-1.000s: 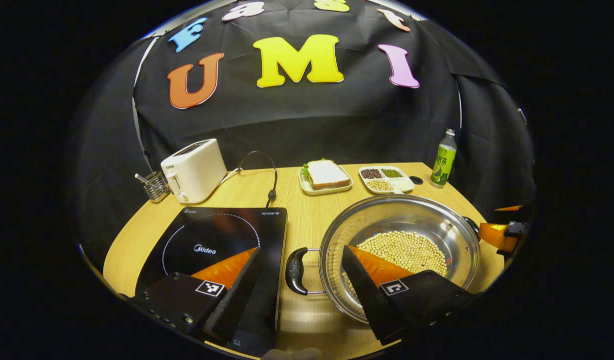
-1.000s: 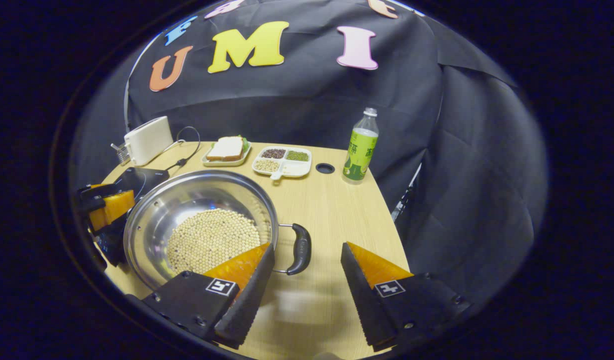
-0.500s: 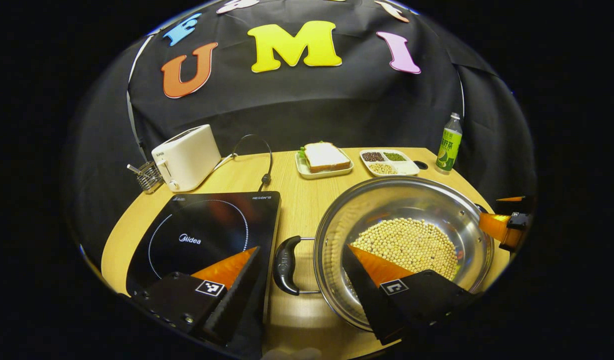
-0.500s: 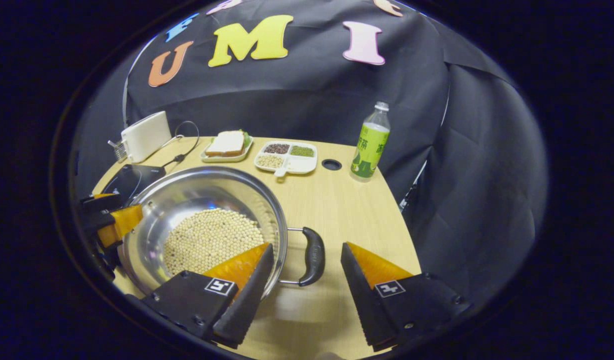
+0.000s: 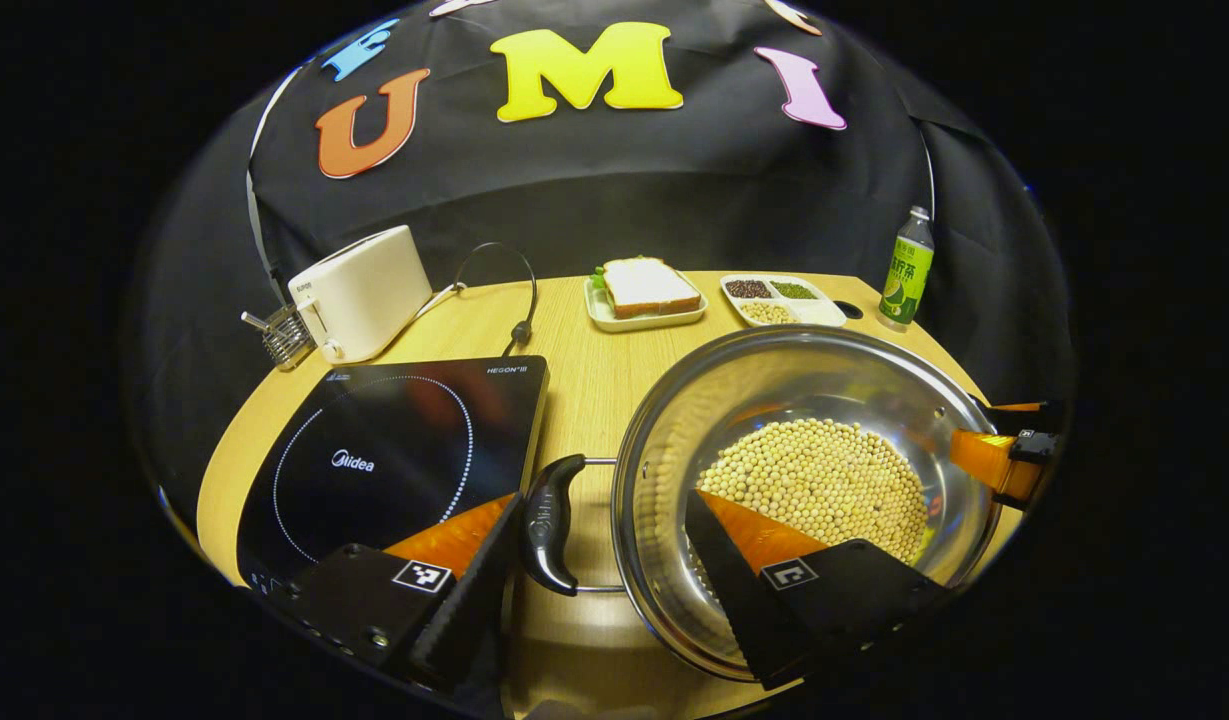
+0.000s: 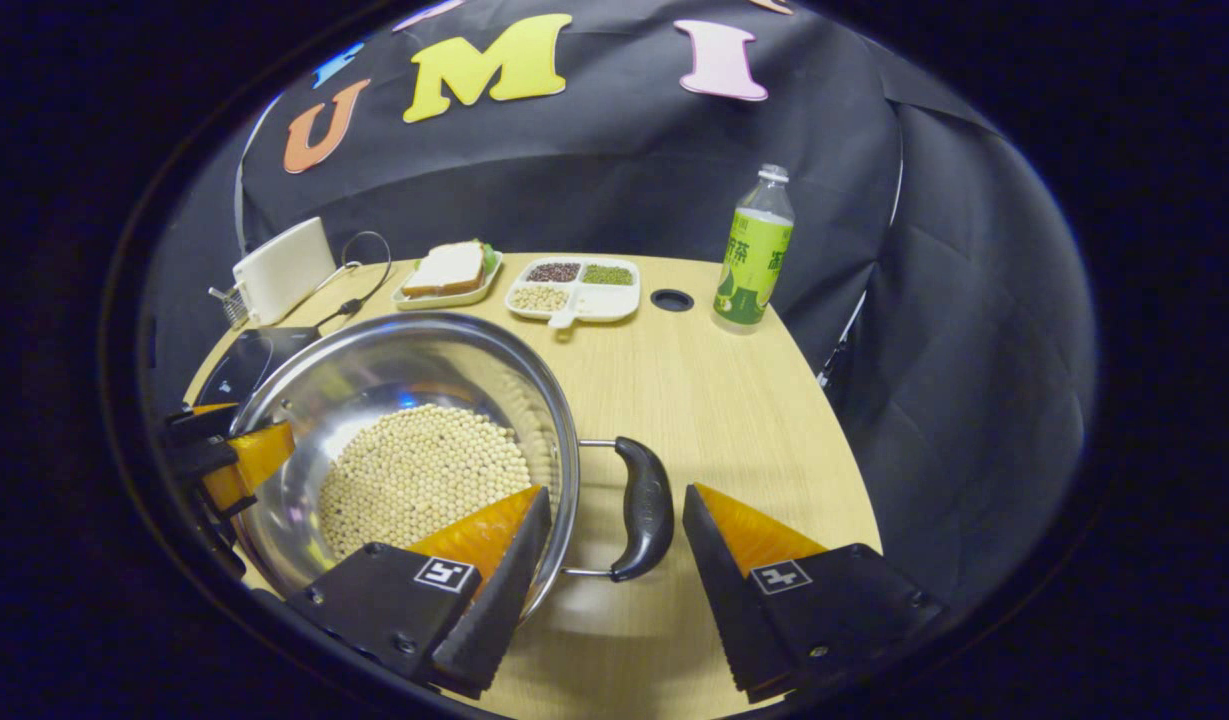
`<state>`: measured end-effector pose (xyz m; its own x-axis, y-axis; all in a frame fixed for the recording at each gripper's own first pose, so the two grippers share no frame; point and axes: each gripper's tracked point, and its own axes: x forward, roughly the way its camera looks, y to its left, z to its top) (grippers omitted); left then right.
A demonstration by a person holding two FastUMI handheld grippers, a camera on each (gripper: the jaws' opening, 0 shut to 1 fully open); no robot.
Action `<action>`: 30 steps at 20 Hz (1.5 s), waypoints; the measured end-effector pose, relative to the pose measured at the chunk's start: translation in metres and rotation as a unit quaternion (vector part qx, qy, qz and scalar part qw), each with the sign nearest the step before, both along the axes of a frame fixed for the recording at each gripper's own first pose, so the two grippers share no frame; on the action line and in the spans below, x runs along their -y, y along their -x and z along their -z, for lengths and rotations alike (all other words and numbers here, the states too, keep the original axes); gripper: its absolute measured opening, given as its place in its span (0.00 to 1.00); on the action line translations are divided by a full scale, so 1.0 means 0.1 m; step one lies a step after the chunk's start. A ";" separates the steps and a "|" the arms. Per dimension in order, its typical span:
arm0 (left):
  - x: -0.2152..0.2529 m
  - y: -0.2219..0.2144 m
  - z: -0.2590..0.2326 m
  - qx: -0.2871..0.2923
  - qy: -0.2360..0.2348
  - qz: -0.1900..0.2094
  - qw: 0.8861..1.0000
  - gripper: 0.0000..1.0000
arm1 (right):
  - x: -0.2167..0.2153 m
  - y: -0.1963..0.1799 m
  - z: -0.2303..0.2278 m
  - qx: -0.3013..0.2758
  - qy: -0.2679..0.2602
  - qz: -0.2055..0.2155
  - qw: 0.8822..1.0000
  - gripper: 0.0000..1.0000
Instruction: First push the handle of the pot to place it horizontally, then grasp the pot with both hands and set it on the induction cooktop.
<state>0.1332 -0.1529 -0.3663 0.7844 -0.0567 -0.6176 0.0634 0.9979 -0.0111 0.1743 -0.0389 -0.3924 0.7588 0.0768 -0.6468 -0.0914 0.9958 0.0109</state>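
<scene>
A steel pot (image 5: 744, 400) holding soybeans (image 5: 824, 480) rests on the wooden table, just right of the black induction cooktop (image 5: 374, 450). In the left gripper view, its left black handle (image 5: 549, 510) lies between the fingers of my open left gripper (image 5: 602, 500), close to the left finger. In the right gripper view, the pot (image 6: 374, 370) has its right handle (image 6: 642, 505) between the fingers of my open right gripper (image 6: 615, 492). Each gripper also appears at the pot's far side in the other view: the right gripper (image 5: 1004, 455) and the left gripper (image 6: 229, 460).
A white toaster (image 5: 364, 290) with its cable (image 5: 519, 300) and a wire holder (image 5: 279, 335) stand behind the cooktop. At the back are a sandwich plate (image 5: 644, 290), a divided tray of beans (image 5: 779, 298) and a green bottle (image 5: 904, 270).
Both grippers have moved in closer to the pot, which looms larger. Each handle now sits deeper between its gripper's fingers. The fingers stay apart.
</scene>
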 end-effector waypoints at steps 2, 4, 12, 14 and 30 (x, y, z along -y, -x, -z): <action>-0.02 -0.02 0.00 0.003 -0.004 -0.004 1.000 0.93 | -0.04 -0.01 0.01 -0.001 -0.002 -0.002 1.000 0.82; -0.08 -0.02 0.02 0.001 -0.012 -0.014 1.000 0.87 | -0.03 -0.02 0.02 -0.002 0.001 0.001 1.000 0.73; -0.09 -0.02 0.01 -0.005 0.000 -0.019 1.000 0.69 | -0.03 -0.02 0.00 -0.006 -0.008 0.008 1.000 0.64; -0.08 -0.01 0.01 -0.004 -0.003 -0.017 1.000 0.66 | -0.03 -0.02 0.00 -0.006 -0.011 0.011 1.000 0.62; -0.17 -0.03 -0.34 0.016 0.007 -0.012 1.000 0.65 | -0.07 0.08 -0.40 0.006 -0.010 0.019 1.000 0.60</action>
<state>0.1358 -0.1360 -0.3326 0.8050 -0.0452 -0.5915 0.0393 0.9990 -0.0229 0.1663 -0.0318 -0.3522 0.7688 0.0602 -0.6366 -0.0538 0.9981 0.0295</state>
